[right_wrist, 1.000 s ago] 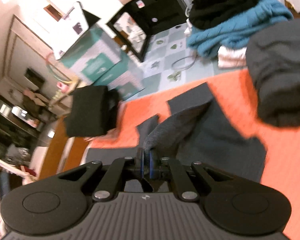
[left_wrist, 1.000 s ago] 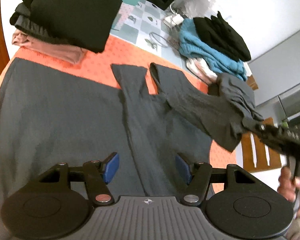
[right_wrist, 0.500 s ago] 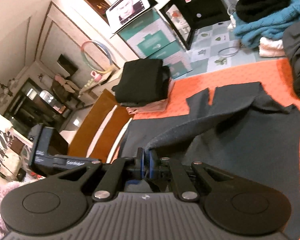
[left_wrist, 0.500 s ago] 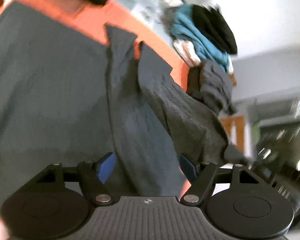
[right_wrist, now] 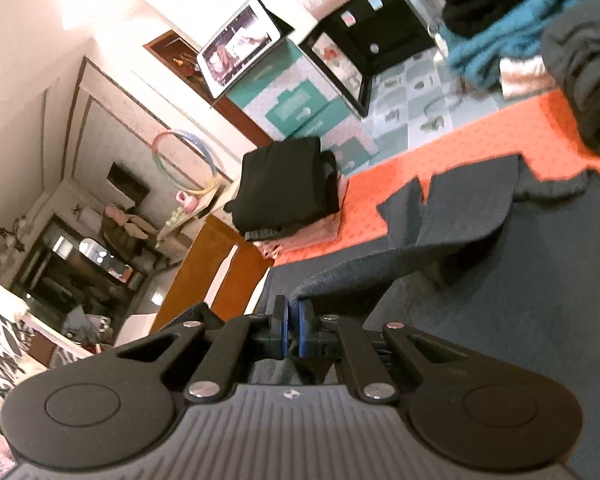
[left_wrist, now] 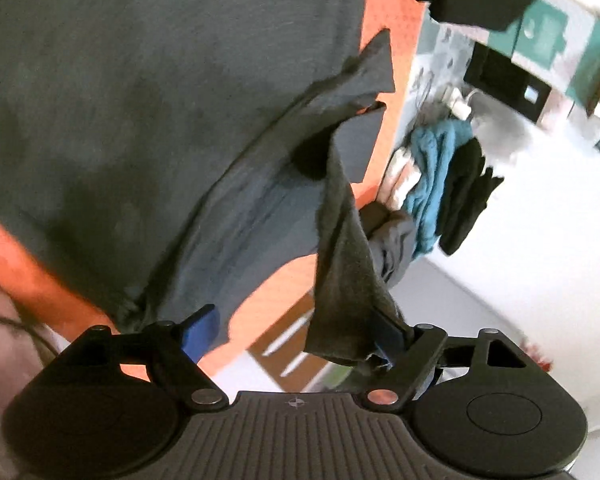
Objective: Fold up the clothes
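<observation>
Grey top (right_wrist: 520,300) lies flat on orange cover (right_wrist: 440,160), sleeve pinched in right gripper (right_wrist: 293,322) (left gripper (left_wrist: 296,332) opening, sleeve hanging between its jaws).

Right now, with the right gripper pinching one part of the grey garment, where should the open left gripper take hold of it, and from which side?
The left gripper, jaws opening, would best take the garment's near hem edge lying flat just ahead of its fingers. Come in low from the near side of the orange cloth, one finger slipping under the edge. The right gripper holds the raised strip, so the flat edge is free.
</observation>
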The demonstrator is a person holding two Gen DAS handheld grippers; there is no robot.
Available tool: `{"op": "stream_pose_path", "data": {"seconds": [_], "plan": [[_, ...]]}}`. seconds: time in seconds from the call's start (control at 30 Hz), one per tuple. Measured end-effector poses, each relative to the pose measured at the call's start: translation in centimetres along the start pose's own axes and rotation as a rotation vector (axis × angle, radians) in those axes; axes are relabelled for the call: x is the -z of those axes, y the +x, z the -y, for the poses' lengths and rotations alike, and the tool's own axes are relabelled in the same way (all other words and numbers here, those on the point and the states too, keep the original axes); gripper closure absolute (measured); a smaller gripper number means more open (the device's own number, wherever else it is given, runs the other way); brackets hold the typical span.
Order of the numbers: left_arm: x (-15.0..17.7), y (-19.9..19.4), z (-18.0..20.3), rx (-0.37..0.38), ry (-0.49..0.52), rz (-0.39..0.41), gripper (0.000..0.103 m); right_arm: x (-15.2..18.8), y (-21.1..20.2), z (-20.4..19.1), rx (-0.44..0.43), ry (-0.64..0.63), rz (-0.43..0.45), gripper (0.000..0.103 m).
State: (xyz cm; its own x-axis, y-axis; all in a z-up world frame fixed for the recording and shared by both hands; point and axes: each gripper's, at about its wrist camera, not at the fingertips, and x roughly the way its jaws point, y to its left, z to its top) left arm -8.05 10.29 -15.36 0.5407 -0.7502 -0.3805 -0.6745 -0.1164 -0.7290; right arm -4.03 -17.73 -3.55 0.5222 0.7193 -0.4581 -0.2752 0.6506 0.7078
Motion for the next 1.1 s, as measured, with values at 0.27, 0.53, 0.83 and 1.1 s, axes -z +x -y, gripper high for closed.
{"op": "stream_pose_path", "data": {"seconds": [0.27, 0.53, 0.83, 1.1], "plan": [[0.6, -1.0, -0.7, 0.086, -0.041, 0.046, 0.056, 1.4, 0.8, -1.2, -0.014, -0.084, -0.087, 0.097], [0.6, -4.0, 2.0, -0.116, 0.245, 0.155, 0.097, 1.8, 0.2, -1.4, -0.003, -0.237, -0.199, 0.088], [0.2, -6.5, 0.6, -0.240, 0.310, 0.173, 0.097, -2.6, -0.6, 7.2, 0.369, -0.380, -0.250, 0.071], [1.7, -7.9, 1.8, -0.273, 0.397, 0.202, 0.097, -6.8, 6.4, 12.6, 0.568, -0.646, -0.314, 0.044]]}}
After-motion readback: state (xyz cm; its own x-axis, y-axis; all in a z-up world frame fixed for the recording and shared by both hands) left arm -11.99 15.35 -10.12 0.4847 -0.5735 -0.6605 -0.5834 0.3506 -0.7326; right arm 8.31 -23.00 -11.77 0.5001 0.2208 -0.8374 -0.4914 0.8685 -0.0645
